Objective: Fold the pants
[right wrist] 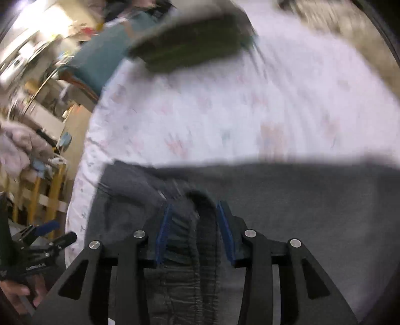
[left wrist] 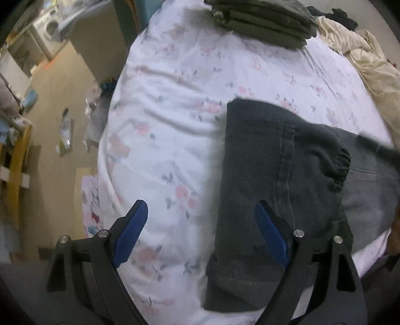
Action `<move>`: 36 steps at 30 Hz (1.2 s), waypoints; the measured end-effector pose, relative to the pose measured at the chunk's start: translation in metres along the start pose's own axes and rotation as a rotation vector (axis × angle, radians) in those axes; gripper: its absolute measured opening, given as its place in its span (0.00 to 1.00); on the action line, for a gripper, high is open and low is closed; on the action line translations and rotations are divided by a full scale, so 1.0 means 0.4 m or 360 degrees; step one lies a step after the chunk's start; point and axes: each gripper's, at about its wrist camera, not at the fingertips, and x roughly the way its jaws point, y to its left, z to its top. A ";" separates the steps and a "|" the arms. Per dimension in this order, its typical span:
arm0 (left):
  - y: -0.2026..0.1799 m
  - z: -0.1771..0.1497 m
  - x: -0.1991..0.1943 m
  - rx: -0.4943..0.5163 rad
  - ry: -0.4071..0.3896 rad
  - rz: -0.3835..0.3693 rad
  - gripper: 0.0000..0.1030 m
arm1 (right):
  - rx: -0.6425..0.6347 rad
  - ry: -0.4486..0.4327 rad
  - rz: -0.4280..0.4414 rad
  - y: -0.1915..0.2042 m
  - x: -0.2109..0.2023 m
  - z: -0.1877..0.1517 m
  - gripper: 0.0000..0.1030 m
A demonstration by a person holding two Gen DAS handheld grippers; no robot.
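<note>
Dark grey pants (left wrist: 275, 187) lie partly folded on a white floral bedsheet (left wrist: 175, 112), with the elastic waistband bunched at the right. My left gripper (left wrist: 201, 210) is open and empty above the sheet, its right finger over the pants' left edge. In the right wrist view, my right gripper (right wrist: 193, 210) is shut on the gathered elastic waistband of the pants (right wrist: 300, 212), which spread out to the right. The left gripper (right wrist: 47, 232) shows at the lower left of that view. The right wrist view is blurred.
A stack of folded olive garments (left wrist: 262, 22) sits at the far edge of the bed, also in the right wrist view (right wrist: 190, 50). Crumpled beige cloth (left wrist: 362, 55) lies at the far right. Floor with clutter and a yellow wooden frame (left wrist: 17, 160) lies left of the bed.
</note>
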 end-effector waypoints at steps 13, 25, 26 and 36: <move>-0.060 -0.020 0.101 0.0098 0.0201 0.0007 0.82 | -0.0340 0.0292 -0.0235 0.117 0.321 0.043 0.00; -0.017 0.122 0.057 -0.0049 0.0100 -0.0145 0.63 | -0.0376 0.0358 0.0378 0.193 -0.011 -0.188 0.07; -0.025 0.131 0.066 -0.0032 0.0122 -0.0169 0.62 | -0.0364 0.0360 0.0384 0.197 -0.017 -0.215 0.07; -0.068 0.236 0.173 0.0176 0.0299 -0.0300 0.64 | 0.0899 0.0562 0.0745 0.031 0.018 -0.519 0.59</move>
